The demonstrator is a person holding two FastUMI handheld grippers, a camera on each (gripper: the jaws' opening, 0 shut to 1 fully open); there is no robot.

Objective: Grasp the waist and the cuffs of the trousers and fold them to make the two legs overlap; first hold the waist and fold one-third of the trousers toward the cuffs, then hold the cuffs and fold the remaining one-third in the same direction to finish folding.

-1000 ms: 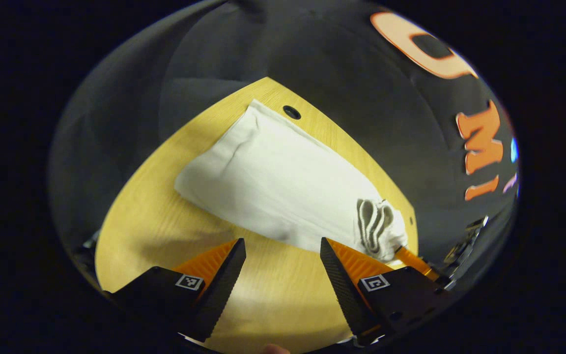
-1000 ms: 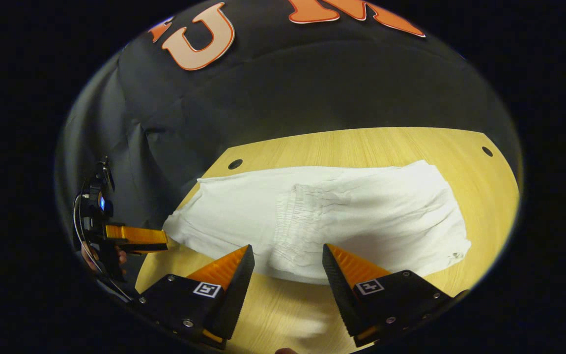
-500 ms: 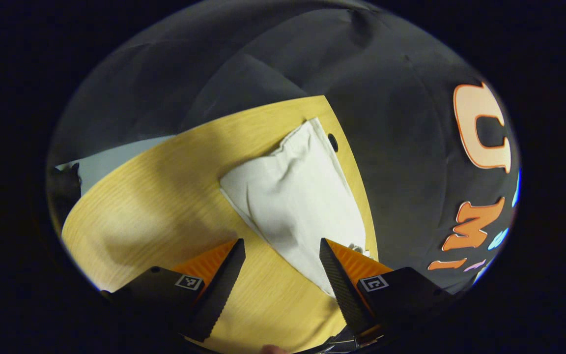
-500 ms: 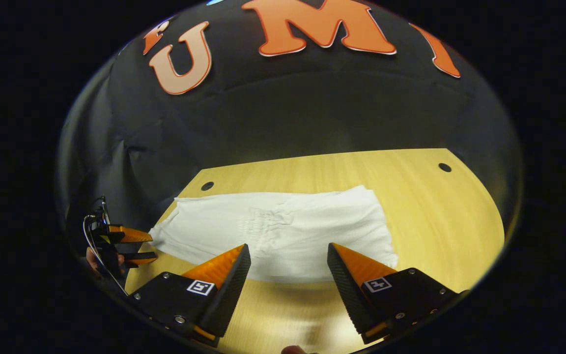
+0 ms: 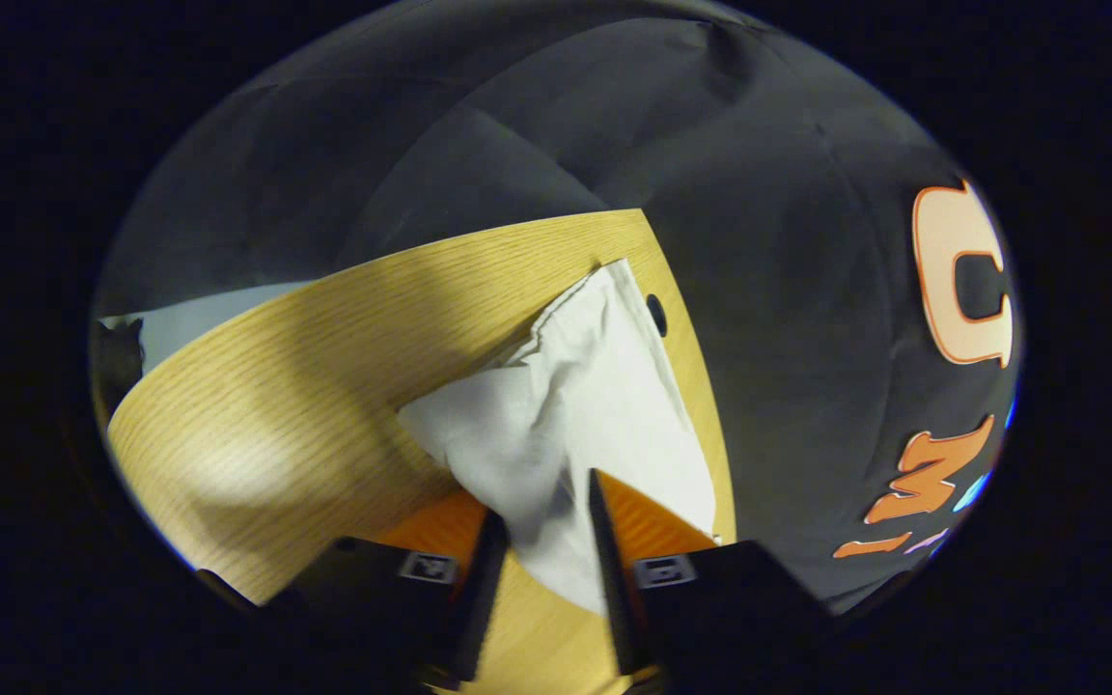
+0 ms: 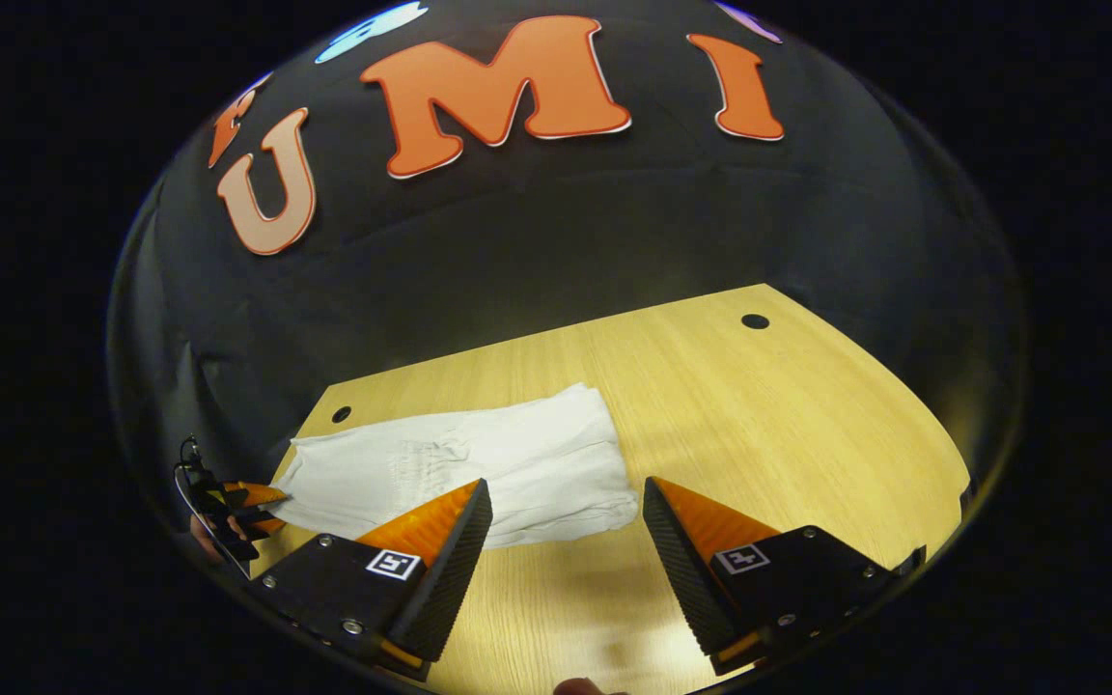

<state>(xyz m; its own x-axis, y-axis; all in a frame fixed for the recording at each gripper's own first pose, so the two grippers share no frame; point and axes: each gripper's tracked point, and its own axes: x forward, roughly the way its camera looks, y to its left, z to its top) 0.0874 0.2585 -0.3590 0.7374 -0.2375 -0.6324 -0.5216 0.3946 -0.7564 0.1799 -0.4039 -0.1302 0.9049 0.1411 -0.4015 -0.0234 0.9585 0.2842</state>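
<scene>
At the near end of the white cotton trousers (image 5: 566, 425), the left gripper (image 5: 542, 541) has closed its fingers on the cloth, which were spread a moment ago. The right gripper (image 6: 566, 541) has backed away, fingers apart, above the pale wooden table (image 6: 759, 415).

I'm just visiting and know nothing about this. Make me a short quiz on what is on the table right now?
1. True or false: the left gripper has white cloth between its fingers.
2. What lies on the light wooden table?
   A. folded white trousers
   B. a blue towel
   C. a red shirt
3. Fill in: the right gripper is ____, holding nothing.

Key: 1 true; 2 A; 3 open.
</scene>
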